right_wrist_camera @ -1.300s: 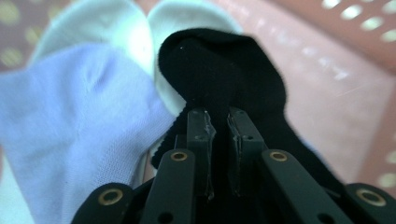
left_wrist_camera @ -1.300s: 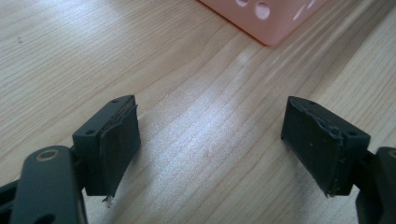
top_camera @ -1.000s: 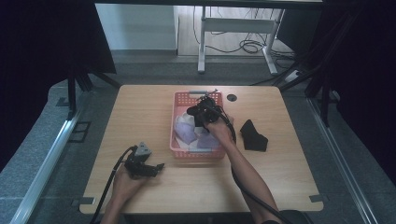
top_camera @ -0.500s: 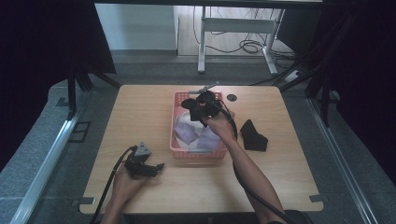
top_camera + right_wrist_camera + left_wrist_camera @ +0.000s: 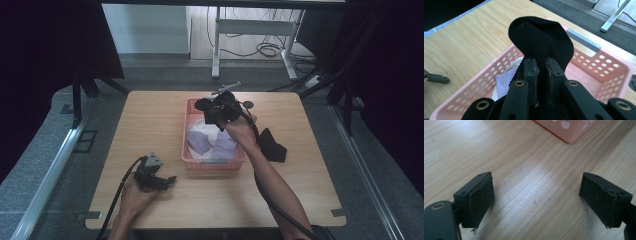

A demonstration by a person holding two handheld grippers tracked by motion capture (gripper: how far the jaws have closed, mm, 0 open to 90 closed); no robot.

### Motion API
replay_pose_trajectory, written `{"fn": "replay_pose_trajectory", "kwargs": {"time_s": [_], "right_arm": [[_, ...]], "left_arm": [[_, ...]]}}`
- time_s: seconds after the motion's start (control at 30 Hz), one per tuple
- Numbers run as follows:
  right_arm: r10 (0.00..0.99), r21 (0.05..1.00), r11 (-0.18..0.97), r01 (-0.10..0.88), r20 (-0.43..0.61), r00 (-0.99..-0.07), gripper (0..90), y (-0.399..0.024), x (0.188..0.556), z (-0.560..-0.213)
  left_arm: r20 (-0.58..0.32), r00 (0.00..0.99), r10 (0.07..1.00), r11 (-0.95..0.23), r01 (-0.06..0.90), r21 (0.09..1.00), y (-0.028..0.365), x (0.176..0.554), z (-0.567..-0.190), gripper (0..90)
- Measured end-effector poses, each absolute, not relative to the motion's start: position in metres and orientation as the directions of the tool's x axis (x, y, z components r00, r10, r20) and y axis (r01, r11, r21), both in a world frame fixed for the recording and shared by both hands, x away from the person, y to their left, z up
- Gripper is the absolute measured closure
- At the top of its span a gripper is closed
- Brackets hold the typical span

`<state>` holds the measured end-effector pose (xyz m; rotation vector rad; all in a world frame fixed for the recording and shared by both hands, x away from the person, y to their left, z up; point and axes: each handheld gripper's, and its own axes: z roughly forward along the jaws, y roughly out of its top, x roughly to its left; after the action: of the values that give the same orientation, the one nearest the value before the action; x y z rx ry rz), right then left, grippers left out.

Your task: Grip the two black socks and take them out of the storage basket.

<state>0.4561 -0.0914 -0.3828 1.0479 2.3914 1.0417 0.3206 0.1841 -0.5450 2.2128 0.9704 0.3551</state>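
One black sock (image 5: 541, 40), rounded and limp, pinched in right gripper (image 5: 541, 72) over pink basket (image 5: 191, 162), left gripper (image 5: 536, 197) jaws wide apart, empty, near tabletop's near edge.

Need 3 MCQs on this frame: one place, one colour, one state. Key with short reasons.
1. Where is the black sock?
A. clamped in the right gripper above the basket
B. flat on the table
C. in the left gripper

2. What colour is the basket?
A. blue
B. pink
C. green

3. How do the left gripper's jaws stand?
A. shut on cloth
B. shut on nothing
C. wide open over bare wood

Key: 1 A, the right gripper view shows the sock pinched between its jaws over the basket. 2 B, its perforated walls are pink. 3 C, the left gripper view shows a wide gap with wood grain between.
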Motion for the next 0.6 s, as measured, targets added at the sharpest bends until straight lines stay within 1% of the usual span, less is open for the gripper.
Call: {"fn": "replay_pose_trajectory", "kwargs": {"time_s": [0.3, 0.6], "right_arm": [[0.756, 0.757, 0.440, 0.483, -0.021, -0.655, 79.9, -0.113, 0.451, -0.368], [0.784, 0.761, 0.419, 0.495, -0.029, -0.620, 79.7, -0.140, 0.449, -0.361]], "left_arm": [[-0.021, 0.685, 0.728, -0.490, 0.542, 0.683, 0.184, 0.321, -0.545, 12.2], [-0.021, 0.685, 0.729, -0.489, 0.542, 0.683, 0.184, 0.321, -0.545, 12.2]]}}
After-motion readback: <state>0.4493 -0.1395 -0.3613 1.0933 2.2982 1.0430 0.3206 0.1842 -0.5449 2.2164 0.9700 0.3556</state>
